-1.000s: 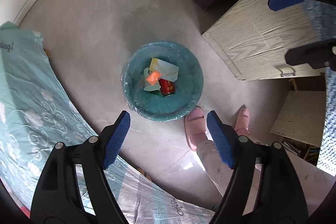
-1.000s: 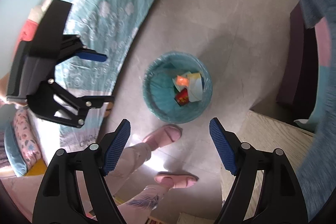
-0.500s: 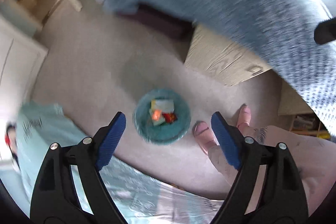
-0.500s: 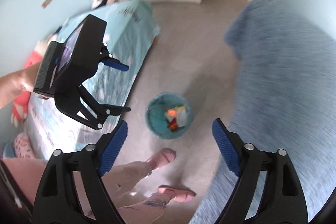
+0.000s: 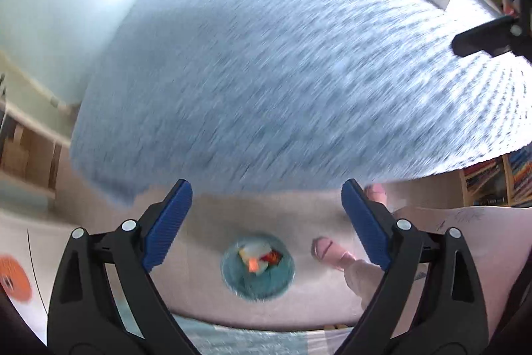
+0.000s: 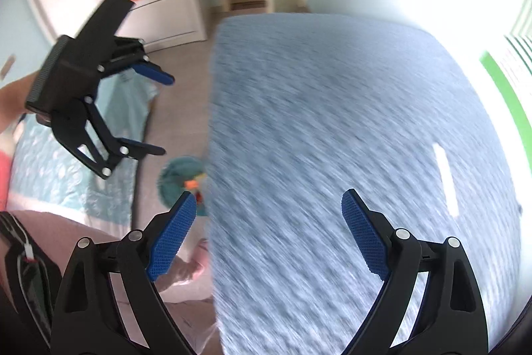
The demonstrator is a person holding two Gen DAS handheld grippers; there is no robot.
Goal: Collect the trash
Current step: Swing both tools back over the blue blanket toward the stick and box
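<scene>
— So, how are the grippers posed?
— Both tilt steeply down; left gripper [image 5: 266,222] and right gripper [image 6: 266,222] have just been opening, fingers released, nothing between them.
— The trash?
— In the bin [image 5: 257,283] on the floor.

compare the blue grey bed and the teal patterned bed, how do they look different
The blue grey bed has a plain, speckled cover; the teal patterned bed carries pale swirls. The blue grey bed fills most of the right wrist view, while the teal patterned bed shows only as a strip at the left. Both flank the teal trash bin on the floor.
</scene>
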